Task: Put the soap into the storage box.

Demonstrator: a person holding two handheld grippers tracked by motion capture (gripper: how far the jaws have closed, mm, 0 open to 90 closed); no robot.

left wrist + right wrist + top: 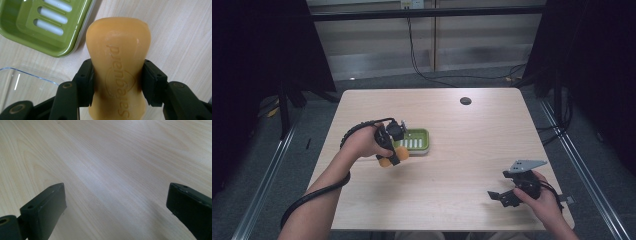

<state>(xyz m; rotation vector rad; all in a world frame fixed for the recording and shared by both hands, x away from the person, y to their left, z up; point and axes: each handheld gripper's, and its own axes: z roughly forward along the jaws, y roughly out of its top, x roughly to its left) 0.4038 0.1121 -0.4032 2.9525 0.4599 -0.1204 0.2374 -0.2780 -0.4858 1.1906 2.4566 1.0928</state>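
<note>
Soap bar (117, 72) sits clamped in our left gripper (117, 82) beside the empty green dish (30, 42), so we judge placing remains, while our right gripper (115, 205) gapes idle.

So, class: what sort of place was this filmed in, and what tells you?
Probably a lab recording station: a bare wooden table, dark curtains on both sides, cables on the floor, and hand-held grippers, the left gripper clamping soap.

You had a pale wooden table with rounded corners (472, 150) before you, with a small dark round disc (465, 101) near its far edge. Beyond it, a thin black cable (414, 60) hung down to the grey floor (377, 82).
</note>
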